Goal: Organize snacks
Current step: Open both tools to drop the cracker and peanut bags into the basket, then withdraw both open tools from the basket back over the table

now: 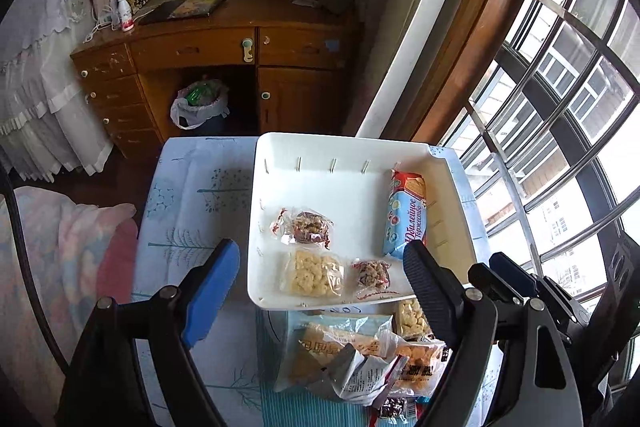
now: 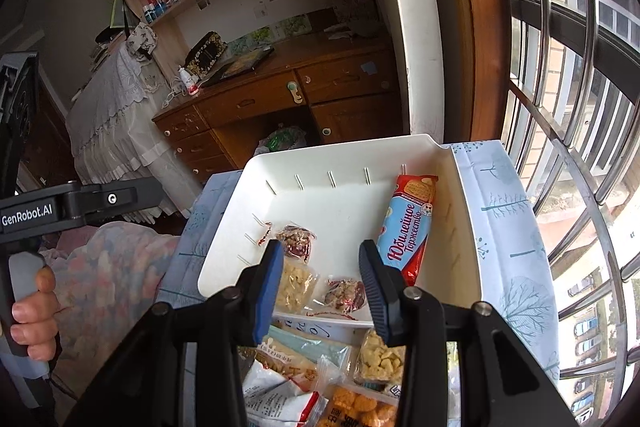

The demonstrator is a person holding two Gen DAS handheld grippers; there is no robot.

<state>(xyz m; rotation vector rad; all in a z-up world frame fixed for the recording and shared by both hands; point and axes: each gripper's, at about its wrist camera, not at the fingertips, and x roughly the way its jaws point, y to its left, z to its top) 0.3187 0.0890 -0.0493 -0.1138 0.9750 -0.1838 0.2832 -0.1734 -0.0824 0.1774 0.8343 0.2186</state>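
Sorting stage: you are working over a white tray (image 1: 280,155) on a patterned tablecloth (image 1: 192,187), with a heap of loose snack packets (image 1: 352,359) lying just in front of its near rim.
Left gripper (image 1: 320,267): you are holding its jaws wide apart and empty; the near part of the tray and its packets show between the fingers, untouched.
Right gripper (image 2: 318,287): you are holding its jaws partly apart, with nothing pressed between the pads; it is hovering above the tray's near edge.
Tray contents: a long blue-and-red biscuit pack (image 2: 408,227) is lying along the right wall; a clear bag of pale puffs (image 1: 314,273) and two small nut clusters in clear wrap (image 1: 306,225) are lying in the near left part.
Remaining work: the heap is waiting outside the tray, including an orange snack pack (image 2: 356,407) and a pale crisp bag (image 1: 340,343).
Handling, heap packets: you are dealing with light, crinkly film that is likely slippery and yields under pressure; the contents are probably brittle.
Grip point: you are best taking a packet across its flat middle or by a sealed end seam, closing gently.
Risk: you are likely to drag neighbours along, since the packets overlap.
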